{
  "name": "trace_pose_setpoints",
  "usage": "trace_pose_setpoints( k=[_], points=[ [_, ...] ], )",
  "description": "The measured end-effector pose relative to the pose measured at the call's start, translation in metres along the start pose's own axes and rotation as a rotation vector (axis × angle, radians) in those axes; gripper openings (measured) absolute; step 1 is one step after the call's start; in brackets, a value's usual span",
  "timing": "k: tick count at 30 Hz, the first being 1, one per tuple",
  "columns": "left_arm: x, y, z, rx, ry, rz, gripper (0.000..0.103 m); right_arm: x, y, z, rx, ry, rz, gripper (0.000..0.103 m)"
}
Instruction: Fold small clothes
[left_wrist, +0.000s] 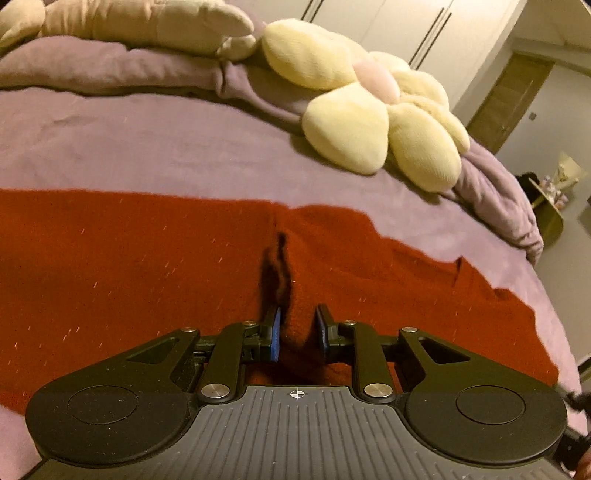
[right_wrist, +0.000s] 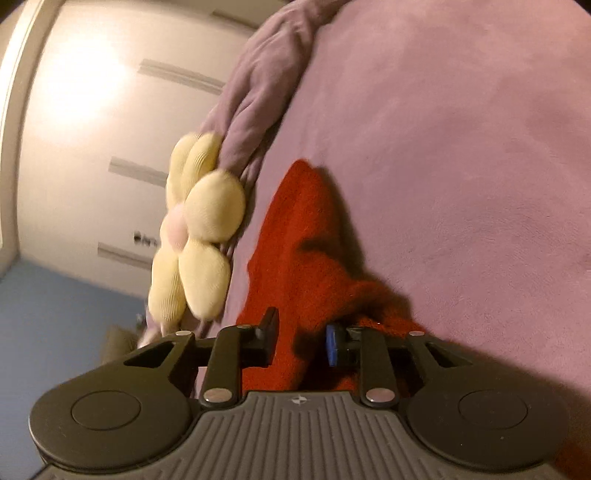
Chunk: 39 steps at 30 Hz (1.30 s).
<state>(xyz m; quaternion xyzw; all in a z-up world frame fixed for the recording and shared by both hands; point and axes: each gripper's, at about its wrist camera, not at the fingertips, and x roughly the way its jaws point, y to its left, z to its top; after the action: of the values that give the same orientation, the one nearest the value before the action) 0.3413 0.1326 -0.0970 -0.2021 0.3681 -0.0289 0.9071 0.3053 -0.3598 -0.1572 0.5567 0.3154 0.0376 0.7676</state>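
A red knitted garment (left_wrist: 147, 266) lies spread on the purple bed cover (left_wrist: 166, 147). My left gripper (left_wrist: 298, 332) is low over it, and a raised ridge of the red cloth sits between its blue-padded fingers (left_wrist: 275, 334), which are closed on that fold. In the right wrist view the same red garment (right_wrist: 306, 243) hangs bunched. My right gripper (right_wrist: 301, 341) is shut on a thick fold of it and lifts it off the bed cover (right_wrist: 461, 166).
A pale yellow flower-shaped cushion (left_wrist: 373, 110) lies on the bed beyond the garment, and shows in the right wrist view (right_wrist: 199, 229). A rolled purple blanket (left_wrist: 110, 66) and beige pillow (left_wrist: 147, 18) lie at the far edge. Wardrobe doors (left_wrist: 406, 26) stand behind.
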Motion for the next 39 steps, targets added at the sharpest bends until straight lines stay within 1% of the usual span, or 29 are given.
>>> trace_pose_setpoints(
  k=[1,2,3,5,6,7,9,10,12,13,14,15,16,18,20,21,22,24,26,28,29,30,31,33,34,36,37,38,39],
  points=[
    [-0.001,-0.004,0.002,0.009,-0.011,0.0,0.022,0.0,0.002,0.001,-0.015,-0.004,-0.025,0.012],
    [0.0,-0.008,0.005,0.02,-0.019,-0.005,0.022,0.001,0.007,0.0,-0.076,-0.009,-0.079,0.009],
    [0.001,-0.011,0.007,0.029,-0.025,-0.011,0.022,0.001,0.018,-0.003,-0.181,-0.031,-0.131,0.009],
    [0.003,-0.017,0.009,0.045,-0.034,-0.016,0.022,-0.004,0.034,-0.01,-0.33,-0.098,-0.164,0.008],
    [0.005,-0.02,0.008,0.058,-0.032,-0.011,0.022,-0.005,0.037,-0.012,-0.378,-0.12,-0.174,0.008],
    [0.009,-0.02,0.007,0.07,-0.025,-0.001,0.022,-0.004,0.039,-0.017,-0.434,-0.129,-0.204,0.008],
    [0.019,-0.017,0.003,0.088,0.017,0.045,0.022,0.008,0.041,-0.027,-0.537,-0.085,-0.292,0.007],
    [0.021,-0.013,0.0,0.084,0.034,0.056,0.023,0.011,0.046,-0.03,-0.583,-0.059,-0.302,0.007],
    [0.019,-0.006,-0.002,0.061,0.035,0.039,0.024,0.011,0.056,-0.034,-0.658,-0.004,-0.308,0.018],
    [0.016,-0.003,-0.003,0.049,0.03,0.028,0.024,0.006,0.062,-0.032,-0.669,0.027,-0.307,0.022],
    [0.012,-0.001,-0.003,0.04,0.025,0.015,0.024,0.0,0.067,-0.03,-0.667,0.053,-0.298,0.03],
    [0.011,0.0,-0.003,0.038,0.024,0.008,0.024,-0.008,0.07,-0.028,-0.663,0.079,-0.281,0.032],
    [0.011,0.001,-0.003,0.039,0.025,0.001,0.024,-0.018,0.075,-0.028,-0.664,0.089,-0.272,0.032],
    [0.011,0.001,-0.003,0.039,0.024,-0.002,0.024,-0.035,0.085,-0.03,-0.683,0.081,-0.232,0.032],
    [0.011,0.0,-0.002,0.038,0.018,-0.006,0.023,-0.04,0.097,-0.035,-0.715,0.05,-0.195,0.032],
    [0.011,-0.001,-0.001,0.041,0.01,-0.005,0.023,-0.038,0.102,-0.039,-0.744,0.042,-0.193,0.032],
    [0.011,-0.003,-0.001,0.045,0.006,-0.004,0.022,-0.025,0.108,-0.042,-0.778,0.047,-0.204,0.03],
    [0.011,-0.007,0.002,0.054,-0.001,0.002,0.022,0.008,0.117,-0.049,-0.865,0.076,-0.25,0.018],
    [0.012,-0.011,0.006,0.068,-0.013,0.002,0.022,0.047,0.118,-0.059,-0.934,0.127,-0.34,0.011],
    [0.016,-0.012,0.008,0.094,-0.008,0.022,0.021,0.075,0.115,-0.071,-0.995,0.155,-0.372,0.01],
    [0.021,-0.012,0.008,0.1,0.007,0.036,0.022,0.087,0.113,-0.077,-1.029,0.158,-0.394,0.01],
    [0.025,-0.011,0.007,0.102,0.025,0.045,0.022,0.094,0.112,-0.084,-1.074,0.14,-0.401,0.01],
    [0.029,-0.009,0.005,0.104,0.043,0.053,0.025,0.095,0.111,-0.092,-1.121,0.123,-0.411,0.01],
    [0.029,-0.007,0.003,0.106,0.046,0.06,0.03,0.103,0.11,-0.105,-1.231,0.103,-0.447,0.01],
    [0.027,-0.006,0.003,0.1,0.048,0.061,0.033,0.105,0.111,-0.108,-1.261,0.101,-0.458,0.01],
    [0.019,-0.003,0.004,0.055,0.052,0.049,0.034,0.102,0.119,-0.111,-1.276,0.103,-0.474,0.012],
    [0.014,-0.002,0.004,0.035,0.047,0.036,0.035,0.097,0.123,-0.111,-1.265,0.107,-0.453,0.013],
    [0.01,0.0,0.003,0.021,0.041,0.027,0.037,0.091,0.127,-0.112,-1.245,0.114,-0.404,0.013],
    [0.008,0.001,0.002,0.015,0.038,0.02,0.046,0.083,0.128,-0.113,-1.229,0.119,-0.355,0.013]
  ],
)
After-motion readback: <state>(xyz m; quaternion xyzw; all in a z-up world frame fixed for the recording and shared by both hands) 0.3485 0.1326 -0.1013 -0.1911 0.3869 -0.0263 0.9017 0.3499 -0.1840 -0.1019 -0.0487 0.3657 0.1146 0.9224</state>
